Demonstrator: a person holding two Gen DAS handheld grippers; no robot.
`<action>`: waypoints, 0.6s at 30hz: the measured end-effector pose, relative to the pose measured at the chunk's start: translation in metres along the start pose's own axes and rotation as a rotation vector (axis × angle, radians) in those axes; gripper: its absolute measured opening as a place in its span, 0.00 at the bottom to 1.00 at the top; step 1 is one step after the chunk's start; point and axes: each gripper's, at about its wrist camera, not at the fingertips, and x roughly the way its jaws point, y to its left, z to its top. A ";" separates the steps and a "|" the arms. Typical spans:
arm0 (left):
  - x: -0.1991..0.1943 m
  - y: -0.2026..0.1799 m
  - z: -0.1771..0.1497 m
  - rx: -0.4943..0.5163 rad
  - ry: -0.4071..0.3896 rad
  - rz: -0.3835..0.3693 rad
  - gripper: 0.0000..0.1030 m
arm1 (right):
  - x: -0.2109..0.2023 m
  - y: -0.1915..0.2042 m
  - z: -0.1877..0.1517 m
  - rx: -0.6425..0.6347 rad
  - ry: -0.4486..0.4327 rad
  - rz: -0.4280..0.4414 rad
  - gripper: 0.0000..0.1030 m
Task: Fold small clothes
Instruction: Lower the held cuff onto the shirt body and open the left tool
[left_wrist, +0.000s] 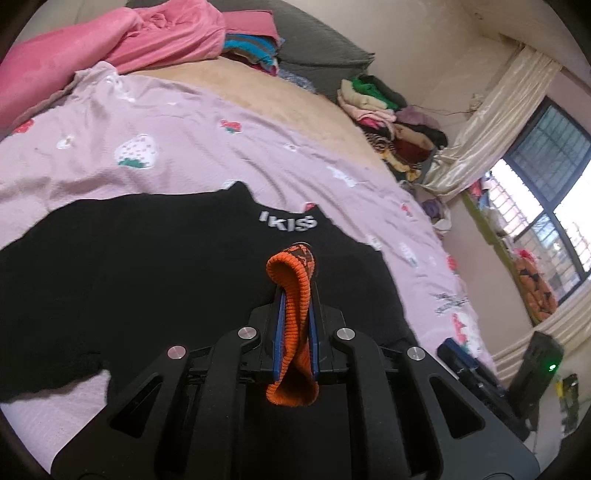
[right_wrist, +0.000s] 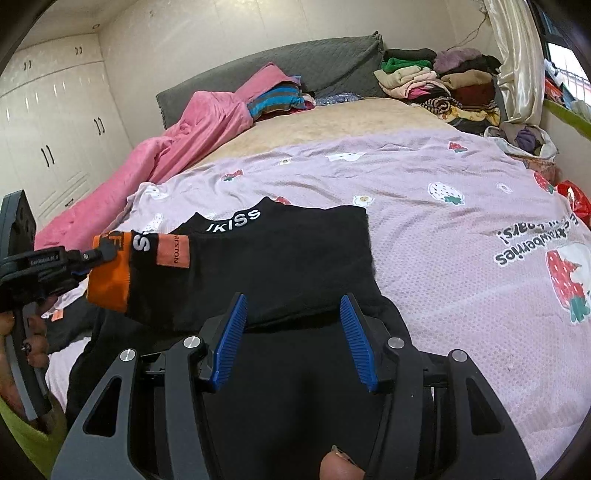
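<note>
Left gripper clamped on orange cuff, fingertips hidden; right gripper wide

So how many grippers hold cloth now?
1. The left gripper is shut on the orange cuff of the black garment. The right gripper is open above it, holding nothing.

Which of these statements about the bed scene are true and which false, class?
1. The left claw is shut on the orange waistband of the black shorts. True.
2. The right claw grips the shorts. False: it is open, holding nothing.
3. The shorts lie on a pink strawberry-print sheet. True.
4. The wardrobe doors stand open. False: they are closed.
</note>
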 end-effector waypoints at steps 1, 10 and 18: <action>0.001 0.002 0.000 0.000 0.006 0.009 0.04 | 0.002 0.002 0.001 -0.005 0.002 -0.002 0.50; 0.003 0.013 -0.001 0.009 0.022 0.057 0.06 | 0.024 0.016 0.011 -0.070 0.029 -0.029 0.57; -0.007 0.009 0.001 0.069 -0.047 0.189 0.07 | 0.047 0.026 0.018 -0.118 0.067 -0.025 0.60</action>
